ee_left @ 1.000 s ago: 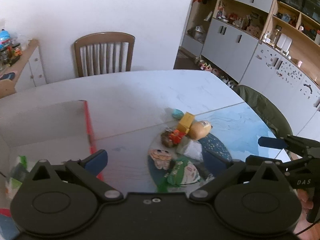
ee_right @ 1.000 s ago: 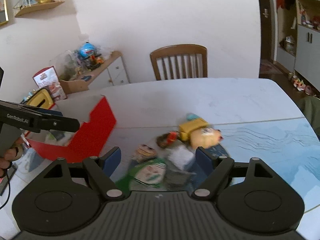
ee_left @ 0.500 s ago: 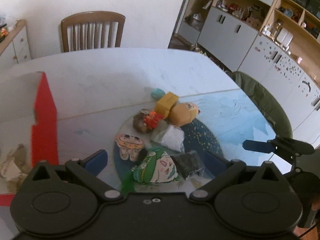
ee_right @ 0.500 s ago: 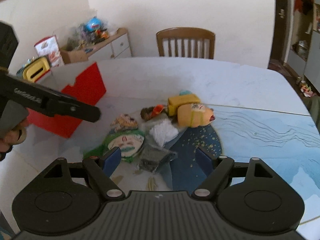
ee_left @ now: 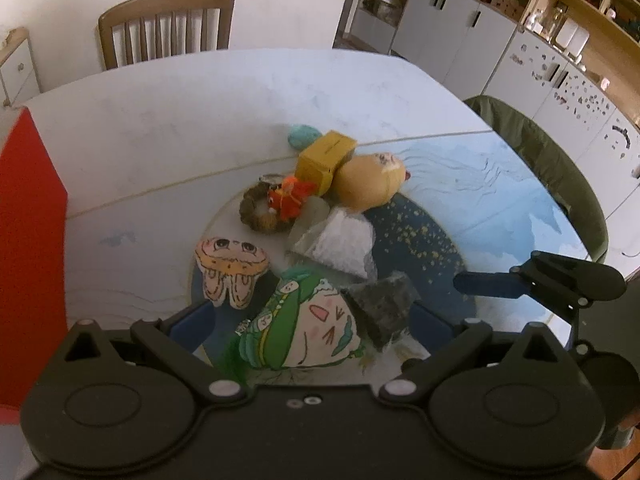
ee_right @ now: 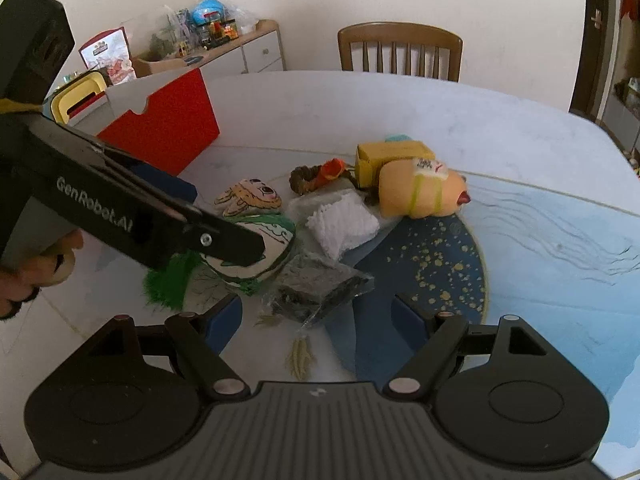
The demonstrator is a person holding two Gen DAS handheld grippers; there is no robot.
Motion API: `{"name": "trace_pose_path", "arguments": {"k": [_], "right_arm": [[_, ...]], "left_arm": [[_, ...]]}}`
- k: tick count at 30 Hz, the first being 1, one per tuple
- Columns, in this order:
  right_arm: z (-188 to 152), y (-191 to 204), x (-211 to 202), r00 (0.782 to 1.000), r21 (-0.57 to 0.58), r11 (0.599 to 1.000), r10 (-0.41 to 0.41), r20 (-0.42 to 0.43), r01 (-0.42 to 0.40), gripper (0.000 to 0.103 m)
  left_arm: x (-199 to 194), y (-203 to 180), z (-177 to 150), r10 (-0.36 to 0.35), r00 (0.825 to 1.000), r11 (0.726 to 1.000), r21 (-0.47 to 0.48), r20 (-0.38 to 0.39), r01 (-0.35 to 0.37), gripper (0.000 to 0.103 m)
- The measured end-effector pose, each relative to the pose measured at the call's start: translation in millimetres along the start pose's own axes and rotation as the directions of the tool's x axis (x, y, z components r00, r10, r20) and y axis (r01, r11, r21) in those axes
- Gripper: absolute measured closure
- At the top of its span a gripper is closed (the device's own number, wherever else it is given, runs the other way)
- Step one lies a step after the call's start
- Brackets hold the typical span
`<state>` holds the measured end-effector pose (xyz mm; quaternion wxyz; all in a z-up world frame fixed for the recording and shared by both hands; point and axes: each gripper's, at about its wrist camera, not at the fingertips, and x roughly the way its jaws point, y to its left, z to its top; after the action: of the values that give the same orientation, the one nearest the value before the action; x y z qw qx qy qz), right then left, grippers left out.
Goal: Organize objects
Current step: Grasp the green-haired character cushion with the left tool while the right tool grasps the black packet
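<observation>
Green plush [ee_left: 304, 328] lies on the table [ee_left: 168, 120] directly ahead of the left gripper [ee_left: 308, 320], framed between its widely parted, empty fingers; its long axis is seen to run slantwise across the opening. The dark packet [ee_right: 316, 288] is centred before the right gripper [ee_right: 316, 320], likewise spread wide and empty. The left is judged nearer the plush. Compared with a second ago, both grippers have been brought closer to the pile, and the red box [ee_right: 160, 136] is left well aside
</observation>
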<state>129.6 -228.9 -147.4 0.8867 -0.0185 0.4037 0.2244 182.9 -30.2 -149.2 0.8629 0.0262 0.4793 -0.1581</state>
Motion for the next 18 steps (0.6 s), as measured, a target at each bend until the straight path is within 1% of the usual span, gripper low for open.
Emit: {"name": "trace_pose_path", "arguments": {"k": [4,10,18], "right_arm": [[0.0,-0.7,7.9,1.000,0.002,1.000,0.010,0.000,-0.010,0.021],[0.2,0.2,19.9,1.000,-0.013,1.000,0.007,-0.007,-0.007,0.021],[0.5,2.9,30.7,1.000,-0.042,0.999,0.011,-0.016,-0.012,0.021]], "left_arm": [[9.2,5.4,-1.9,-0.015,1.000,1.000,-0.017,-0.020,0.014,0.001],[18.9,8.2,-2.8,-0.041,0.998,0.998,-0.039,-0.043,0.040,0.006],[29.1,8.7,-4.0,-0.051,0.997,0.998,-0.049,-0.059,0.048,0.014]]}}
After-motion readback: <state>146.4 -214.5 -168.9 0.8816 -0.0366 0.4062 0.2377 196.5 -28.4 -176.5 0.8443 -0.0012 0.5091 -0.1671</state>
